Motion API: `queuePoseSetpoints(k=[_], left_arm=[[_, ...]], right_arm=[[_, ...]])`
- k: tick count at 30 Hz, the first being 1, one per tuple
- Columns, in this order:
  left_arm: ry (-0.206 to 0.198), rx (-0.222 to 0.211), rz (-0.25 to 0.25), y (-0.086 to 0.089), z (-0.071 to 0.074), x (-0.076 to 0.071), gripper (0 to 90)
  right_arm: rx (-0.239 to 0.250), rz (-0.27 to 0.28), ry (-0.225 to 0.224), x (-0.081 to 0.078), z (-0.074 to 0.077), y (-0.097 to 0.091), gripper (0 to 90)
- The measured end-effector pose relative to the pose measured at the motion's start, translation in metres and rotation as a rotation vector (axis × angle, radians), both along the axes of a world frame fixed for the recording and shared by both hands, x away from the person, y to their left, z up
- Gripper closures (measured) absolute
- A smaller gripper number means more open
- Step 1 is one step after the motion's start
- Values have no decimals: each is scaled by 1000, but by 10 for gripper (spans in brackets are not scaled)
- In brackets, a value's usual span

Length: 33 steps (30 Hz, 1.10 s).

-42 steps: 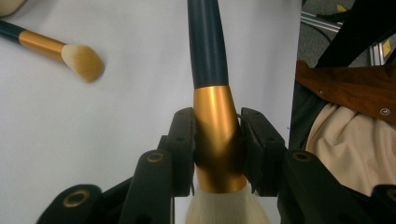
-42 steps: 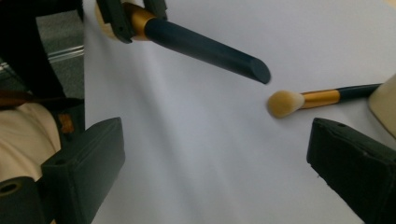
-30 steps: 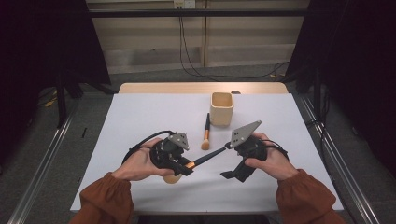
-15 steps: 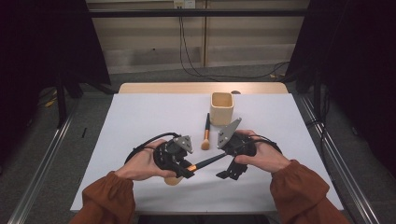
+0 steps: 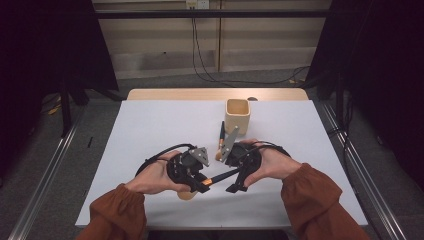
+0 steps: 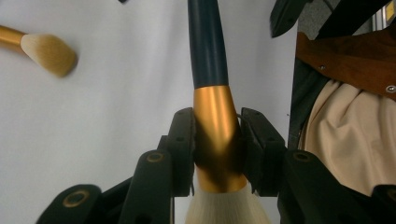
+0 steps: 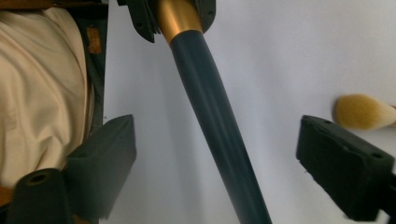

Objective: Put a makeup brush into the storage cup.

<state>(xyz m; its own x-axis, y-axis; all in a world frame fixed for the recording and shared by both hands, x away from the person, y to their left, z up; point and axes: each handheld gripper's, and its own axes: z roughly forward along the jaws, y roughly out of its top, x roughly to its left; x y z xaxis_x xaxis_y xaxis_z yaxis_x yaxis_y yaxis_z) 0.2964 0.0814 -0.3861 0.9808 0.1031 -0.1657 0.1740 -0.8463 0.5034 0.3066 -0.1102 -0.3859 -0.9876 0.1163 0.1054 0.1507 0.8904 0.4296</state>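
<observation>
Closing in from the right over the past second, the right gripper (image 5: 235,181) is now drawing level with the left gripper (image 5: 199,181) above the near half of the white table (image 5: 150,130). In the left gripper view, the left gripper's jaws are clamping the gold ferrule of a makeup brush (image 6: 211,88), pale bristles spilling out beneath them. In the right gripper view, the right gripper's jaws are standing wide apart, straddling the brush's dark handle without touching it. A second brush (image 5: 220,140) is lying flat on the table just short of the tan cup (image 5: 237,115). By the look of it, the held brush is light and rigid, its glossy handle likely slick; mid-handle is looking like the safest place to take hold, well clear of the soft bristles. Hands are masking much of both grippers from above, and the handle's far end is running out of frame.
</observation>
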Motion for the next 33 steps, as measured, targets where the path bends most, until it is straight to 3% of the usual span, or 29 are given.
queuePoseSetpoints(k=[2,10,20,33], left_arm=[[-3,-1,1,0,-1,0,667],[-8,-2,-13,-3,-1,-2,667],[-9,-1,-6,-1,1,-1,666],[-9,-10,-8,-1,-1,0,666]], right_arm=[[3,10,-1,1,-1,1,245],[21,23,4,1,-4,6,429],[31,43,0,-1,-5,9,568],[72,41,-11,-2,-5,14,649]])
